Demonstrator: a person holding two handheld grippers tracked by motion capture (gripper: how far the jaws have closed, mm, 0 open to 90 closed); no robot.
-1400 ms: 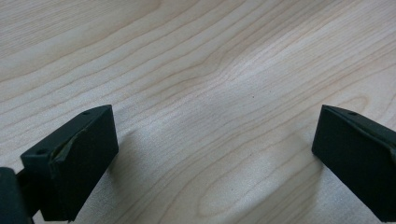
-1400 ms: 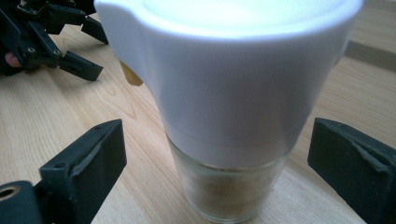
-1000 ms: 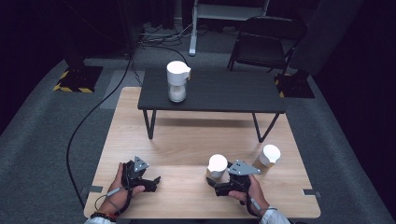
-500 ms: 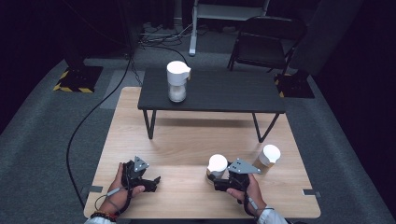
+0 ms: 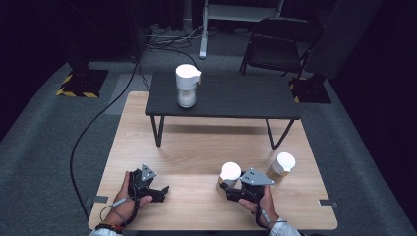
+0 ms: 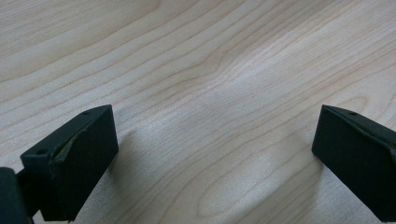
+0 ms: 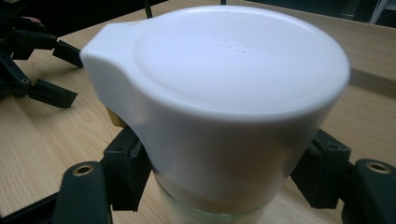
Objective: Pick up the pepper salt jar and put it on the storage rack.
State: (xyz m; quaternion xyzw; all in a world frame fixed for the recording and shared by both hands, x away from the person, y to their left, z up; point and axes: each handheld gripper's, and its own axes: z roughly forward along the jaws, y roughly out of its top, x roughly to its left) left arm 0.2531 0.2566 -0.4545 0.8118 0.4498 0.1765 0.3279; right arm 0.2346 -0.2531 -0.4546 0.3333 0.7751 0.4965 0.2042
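Note:
A glass jar with a white spouted lid (image 5: 230,172) (image 7: 233,88) stands on the wooden table (image 5: 196,147) at the front right. My right gripper (image 5: 228,190) (image 7: 224,172) is shut on the jar's glass body just under the lid, one black pad (image 7: 127,164) pressed against each side. My left gripper (image 5: 161,191) (image 6: 215,154) rests low over bare wood at the front left, jaws wide open with nothing between them. It also appears far left in the right gripper view.
A second white-lidded jar (image 5: 283,164) stands just right of the held one. A third jar (image 5: 187,91) sits on a low black table (image 5: 236,101) across the back of the wooden top. A black chair (image 5: 280,44) is behind.

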